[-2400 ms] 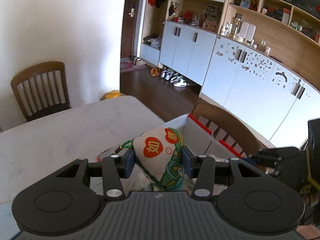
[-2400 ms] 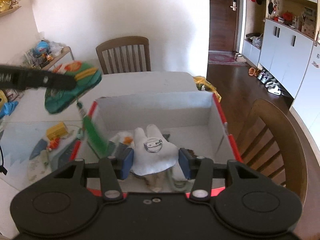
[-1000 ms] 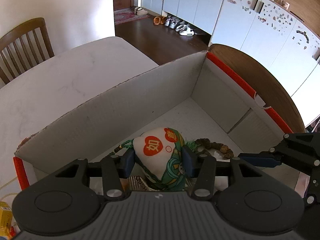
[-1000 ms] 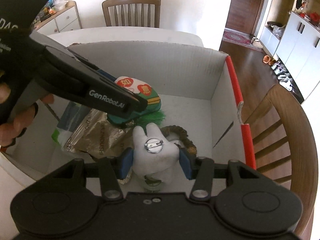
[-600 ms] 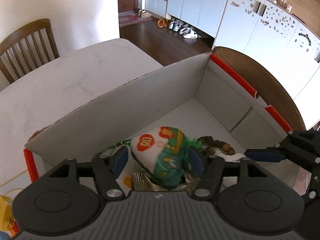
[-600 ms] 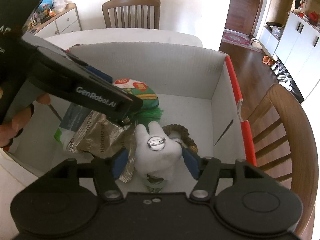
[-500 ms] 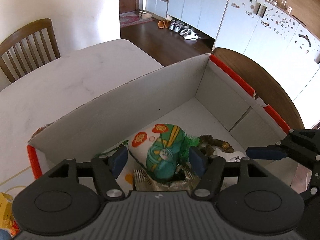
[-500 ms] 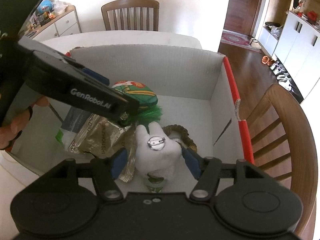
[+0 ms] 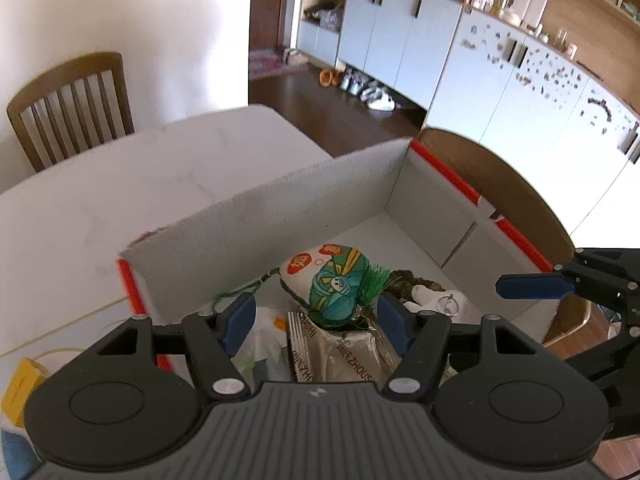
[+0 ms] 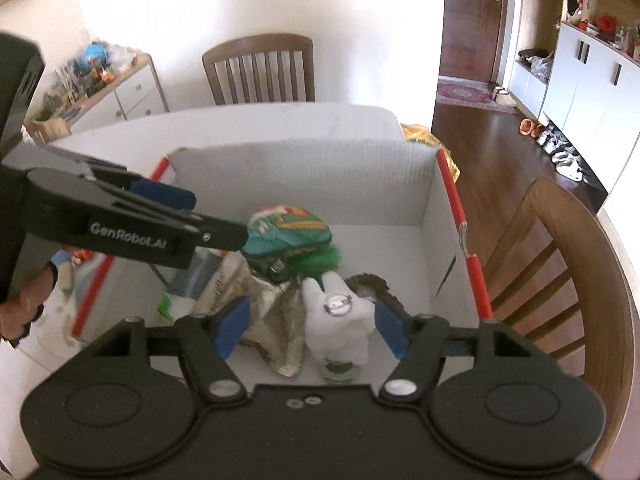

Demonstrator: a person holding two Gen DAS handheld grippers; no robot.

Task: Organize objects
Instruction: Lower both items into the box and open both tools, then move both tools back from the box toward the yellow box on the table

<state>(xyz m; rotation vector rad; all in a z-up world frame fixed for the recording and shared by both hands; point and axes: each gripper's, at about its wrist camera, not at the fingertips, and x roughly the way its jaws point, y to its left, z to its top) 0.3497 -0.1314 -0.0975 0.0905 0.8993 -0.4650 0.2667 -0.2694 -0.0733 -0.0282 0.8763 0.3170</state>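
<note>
Much of the box (image 9: 280, 216) floor is hidden behind the black gripper bodies that fill the lower part of both wrist views, and the clear bag (image 9: 260, 340) and silver foil packet (image 9: 340, 356) at its near end are cut off there, so their full shape cannot be made out; the dark brown thing (image 10: 368, 282) behind the white plush is half covered and hard to identify. The green embroidered pouch (image 9: 330, 282) lies inside the box on top of the foil packet, beyond and between the blue pads of the left gripper (image 9: 316, 320), clear of both. The white plush (image 10: 338, 320) with a round metal pin on it lies on the box floor beside the pouch's green tassel, between the pads of the right gripper (image 10: 310, 330) with a gap showing on each side. The left gripper stands at a middling width and holds nothing. The right gripper's jaws have just been opening, and it grips nothing either. In the right wrist view the left gripper reaches in from the left over the box edge, a hand (image 10: 28, 304) partly visible behind it. The box sits on a pale tabletop (image 9: 100, 200).
</note>
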